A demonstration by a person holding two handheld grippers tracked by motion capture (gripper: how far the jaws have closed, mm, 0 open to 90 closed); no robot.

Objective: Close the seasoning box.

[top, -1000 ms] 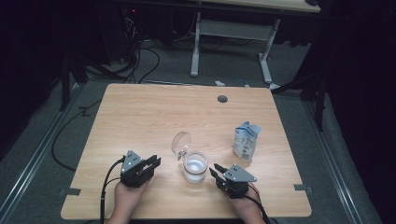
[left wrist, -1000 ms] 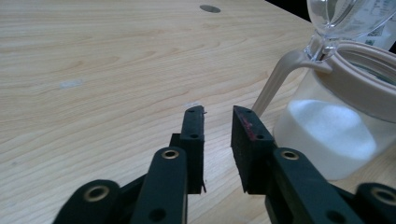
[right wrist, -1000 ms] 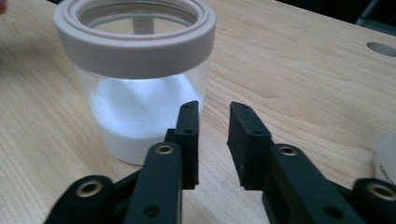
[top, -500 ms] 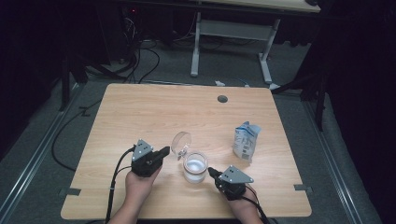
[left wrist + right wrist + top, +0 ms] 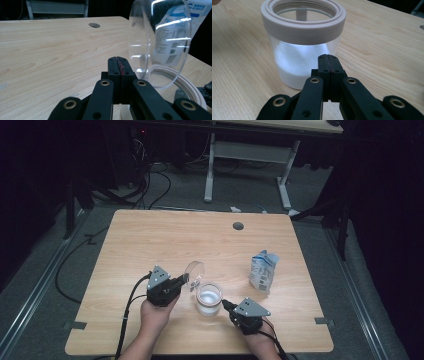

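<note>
Nearest you, your right gripper [image 5: 226, 304] sits low on the table [image 5: 150, 235] with its jaws clenched flat together on nothing, its tip just short of the jar [image 5: 208, 298], as the right gripper view shows [image 5: 328, 58]; it looks placed there to steady the jar from your side rather than to grasp it. The jar stands upright toward the near edge, between your two hands, a clear body with white powder [image 5: 294, 65] settled in its lower part and a pale collar [image 5: 303, 21] around the open mouth. Your left gripper [image 5: 186, 279] is raised a little off the table beside it, jaws likewise pressed shut and empty [image 5: 119, 65]; I judge its closed tip is serving as a prod, since the clear lid [image 5: 194, 272] stands tilted up just beyond it, off the mouth, and seems hinged at the jar's far rim, though the joint itself is too small to make out. Whether the tip touches the lid cannot be told. In the left gripper view the lid [image 5: 160, 42] rises steeply to the right of the jaws. Farther off to the right, well apart from the jar, a small blue-and-white pouch [image 5: 263, 271] stands upright, probably kept within reach for filling. Beyond it, near the far edge, lies the table's round cable hole [image 5: 238, 226].
</note>
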